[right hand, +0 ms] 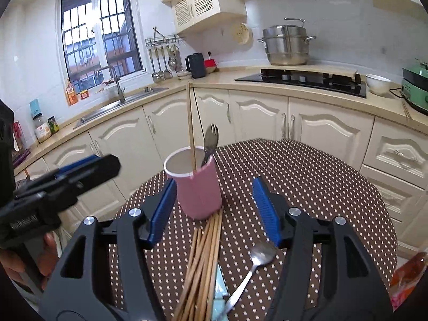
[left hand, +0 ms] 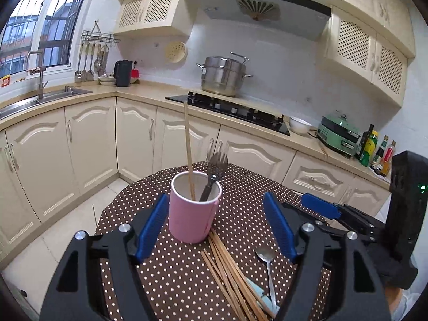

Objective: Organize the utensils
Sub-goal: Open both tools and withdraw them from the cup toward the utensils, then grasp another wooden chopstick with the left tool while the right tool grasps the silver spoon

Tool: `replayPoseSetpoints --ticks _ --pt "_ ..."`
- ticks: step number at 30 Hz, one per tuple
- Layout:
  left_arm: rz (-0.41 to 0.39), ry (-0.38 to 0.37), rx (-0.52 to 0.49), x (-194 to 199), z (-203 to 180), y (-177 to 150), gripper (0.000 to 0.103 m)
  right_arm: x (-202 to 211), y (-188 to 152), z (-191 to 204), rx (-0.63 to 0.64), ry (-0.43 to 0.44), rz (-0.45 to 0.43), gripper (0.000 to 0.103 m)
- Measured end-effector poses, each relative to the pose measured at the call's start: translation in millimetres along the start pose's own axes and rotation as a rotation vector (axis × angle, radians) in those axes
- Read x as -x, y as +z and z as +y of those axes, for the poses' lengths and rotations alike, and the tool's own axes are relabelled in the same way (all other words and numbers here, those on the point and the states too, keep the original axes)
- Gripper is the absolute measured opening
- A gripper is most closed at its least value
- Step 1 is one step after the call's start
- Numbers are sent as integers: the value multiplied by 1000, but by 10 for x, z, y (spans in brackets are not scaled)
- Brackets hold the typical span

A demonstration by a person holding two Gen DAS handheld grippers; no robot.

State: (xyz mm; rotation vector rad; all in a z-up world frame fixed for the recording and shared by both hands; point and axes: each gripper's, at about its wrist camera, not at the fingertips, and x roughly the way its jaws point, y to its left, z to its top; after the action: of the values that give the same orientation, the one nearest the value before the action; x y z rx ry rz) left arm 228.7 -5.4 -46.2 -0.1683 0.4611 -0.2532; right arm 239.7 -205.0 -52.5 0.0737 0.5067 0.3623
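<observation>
A pink cup [left hand: 191, 214] stands on the brown dotted table [left hand: 171, 286], holding one upright wooden chopstick [left hand: 188, 147] and a dark fork [left hand: 217, 169]. Just in front of it lie a bundle of chopsticks [left hand: 230, 272], a metal spoon [left hand: 267, 264] and a pale blue utensil [left hand: 258, 294]. My left gripper [left hand: 215, 198] is open with the cup standing between its blue pads, untouched. My right gripper [right hand: 214, 183] is open too, above the chopstick bundle [right hand: 203, 262] and spoon [right hand: 256, 259], its left pad close beside the cup [right hand: 199, 190]. Neither holds anything.
Cream kitchen cabinets and a counter curve around behind the table. The counter bears a sink [left hand: 32, 101], a black hob [left hand: 235, 112] with a steel pot [left hand: 223, 76], a white bowl [left hand: 299, 125], a green appliance [left hand: 339, 136] and bottles [left hand: 374, 149]. An orange packet [right hand: 409, 270] lies at the table's right edge.
</observation>
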Motion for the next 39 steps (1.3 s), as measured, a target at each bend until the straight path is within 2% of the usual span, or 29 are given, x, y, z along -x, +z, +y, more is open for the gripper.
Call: replayPoseSetpoints --ticks 8,13,19,26,34,39 --pt "44 39 -2 55 -5 -155 73 84 -249 -178 -37 -32 67 62" --pt "131 40 -7 -57 -29 -350 73 119 -405 -283 -60 -51 109 63" --pt "276 50 -40 -258 -141 -578 73 123 -549 -386 -85 -62 152 64" --pt "442 23 -53 -477 -191 -820 73 101 -677 -488 -93 -64 201 64" --pt "589 -21 29 -674 -65 -991 73 93 -764 -573 -122 -61 254 64" --pt "643 -25 62 -766 -19 -1062 72 78 -799 -593 -133 -56 278 64"
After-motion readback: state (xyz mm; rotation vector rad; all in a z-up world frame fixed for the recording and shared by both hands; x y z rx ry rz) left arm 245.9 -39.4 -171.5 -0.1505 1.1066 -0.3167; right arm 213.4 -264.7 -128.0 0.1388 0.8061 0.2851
